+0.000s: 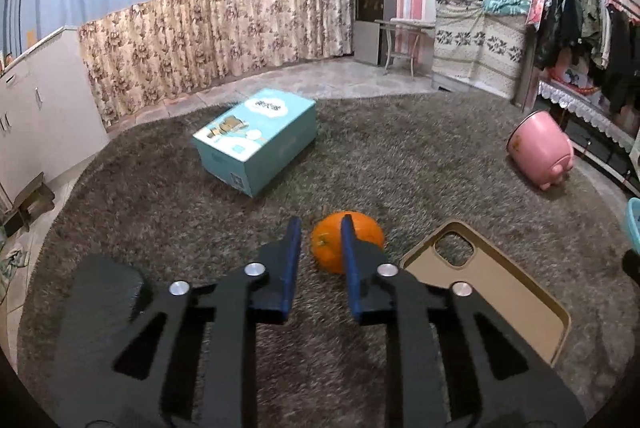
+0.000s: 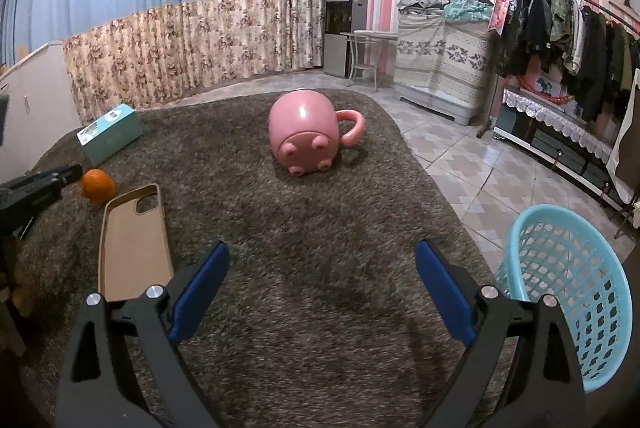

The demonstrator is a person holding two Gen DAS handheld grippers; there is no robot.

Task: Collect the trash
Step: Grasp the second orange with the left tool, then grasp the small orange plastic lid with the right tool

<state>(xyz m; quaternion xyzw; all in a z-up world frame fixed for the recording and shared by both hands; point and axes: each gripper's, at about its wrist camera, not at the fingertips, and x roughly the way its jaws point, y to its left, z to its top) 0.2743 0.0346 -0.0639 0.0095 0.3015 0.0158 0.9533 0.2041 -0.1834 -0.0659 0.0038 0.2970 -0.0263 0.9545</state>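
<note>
A shaggy grey-brown rug (image 2: 320, 268) carries all the things. The left gripper (image 1: 320, 248) points down at the rug with its jaws narrowed to a small gap, and nothing is between the blue pads; only the rug shows there. An orange (image 1: 345, 242) lies just beyond the fingertips, partly hidden behind the right finger, and I cannot tell whether the finger touches it. Just beside the orange, toward the near right part of the rug, lies a tan phone case (image 1: 492, 288) with its inside facing up. A teal cardboard box (image 1: 256, 138) stands further away, near the far left edge of the rug.

The right gripper (image 2: 322, 284) has its jaws wide open and holds nothing; bare rug is between the fingers. A pink pig-shaped mug (image 2: 308, 134) lies on its side near the far edge of the rug. A light blue plastic basket (image 2: 568, 292) stands tilted at the near right edge of the rug, beside the right finger.
</note>
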